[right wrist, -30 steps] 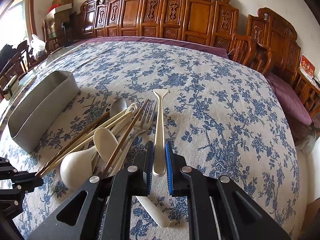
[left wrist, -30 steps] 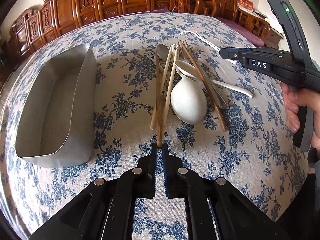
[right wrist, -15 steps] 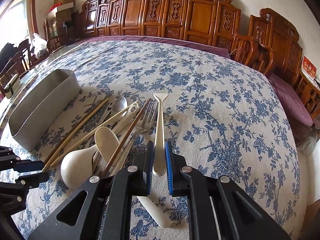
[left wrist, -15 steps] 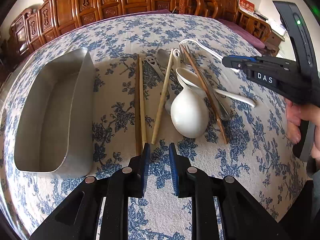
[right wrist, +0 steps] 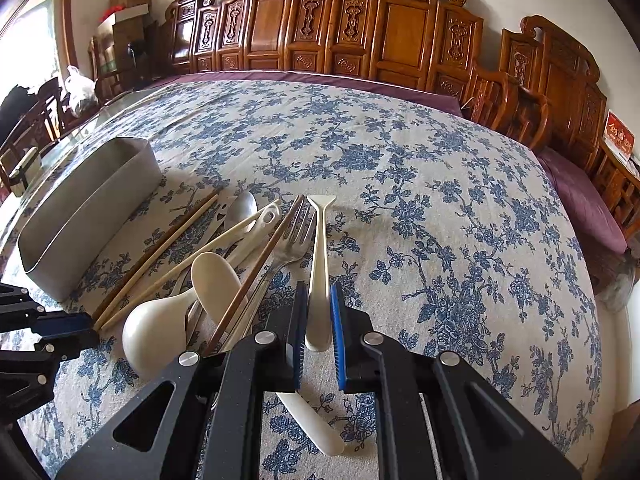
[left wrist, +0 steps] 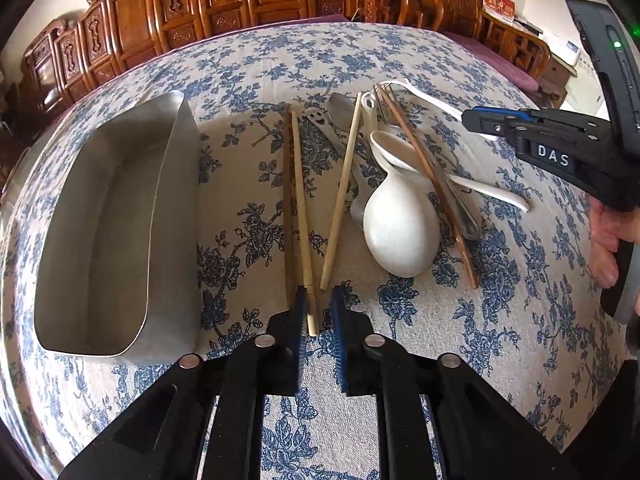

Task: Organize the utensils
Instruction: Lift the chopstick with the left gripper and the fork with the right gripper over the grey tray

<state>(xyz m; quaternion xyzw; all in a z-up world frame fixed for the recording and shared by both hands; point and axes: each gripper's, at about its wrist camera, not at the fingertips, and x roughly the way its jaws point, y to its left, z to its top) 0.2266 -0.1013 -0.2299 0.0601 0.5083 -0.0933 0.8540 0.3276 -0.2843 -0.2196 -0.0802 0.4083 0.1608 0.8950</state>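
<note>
Heads up: your left hand-held gripper (left wrist: 319,306) is closing around the pale chopstick (left wrist: 301,216) just right of the metal tray (left wrist: 160,216), the right hand-held gripper (right wrist: 319,312) clamps the white spoon handle (right wrist: 319,256), and pinching that chopstick's very end could let it swing loose.

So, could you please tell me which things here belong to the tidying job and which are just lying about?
Job: metal tray; pale chopstick between the closing left tool; white utensil in the right tool; white ladle; fork.
Lying about: carved chairs; cardboard boxes; floral tablecloth.
</note>
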